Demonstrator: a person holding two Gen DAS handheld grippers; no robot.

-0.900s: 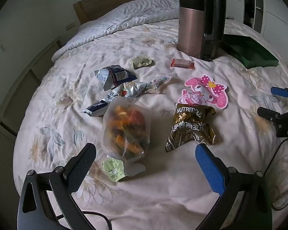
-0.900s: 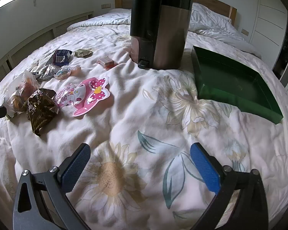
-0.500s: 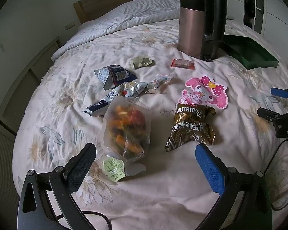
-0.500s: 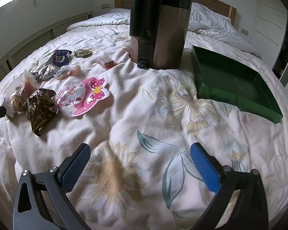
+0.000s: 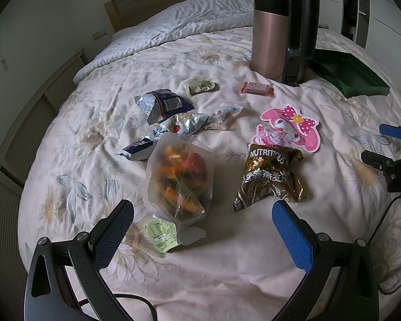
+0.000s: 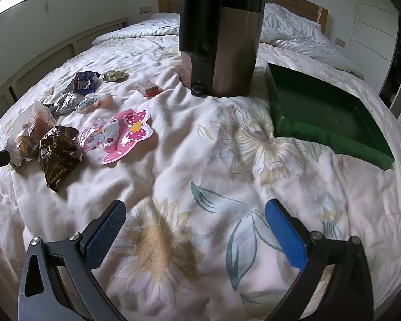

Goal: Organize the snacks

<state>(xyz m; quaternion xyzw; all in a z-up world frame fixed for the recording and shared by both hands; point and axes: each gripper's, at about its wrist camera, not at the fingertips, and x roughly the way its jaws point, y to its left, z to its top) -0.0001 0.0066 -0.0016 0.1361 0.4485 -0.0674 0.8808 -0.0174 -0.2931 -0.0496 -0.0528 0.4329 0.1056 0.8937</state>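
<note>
Several snacks lie on a floral bedspread. A clear bag of colourful snacks (image 5: 180, 179) lies just ahead of my open, empty left gripper (image 5: 200, 222). A brown "NUTRITIOUS" packet (image 5: 270, 179) is to its right, and a pink cartoon pouch (image 5: 291, 127) lies beyond that. Silver and blue packets (image 5: 164, 104), a small green packet (image 5: 200, 87) and a red bar (image 5: 256, 88) lie farther back. My right gripper (image 6: 195, 230) is open and empty above bare bedspread. The brown packet (image 6: 57, 155) and pink pouch (image 6: 120, 136) show at its left. A green tray (image 6: 331, 131) lies at its right.
A tall bronze and black bin (image 6: 220, 32) stands mid-bed between the snacks and the tray; it also shows in the left wrist view (image 5: 280, 29). Pillows and a wooden headboard (image 6: 294, 0) are at the back. White wardrobes (image 6: 374, 21) stand at the right.
</note>
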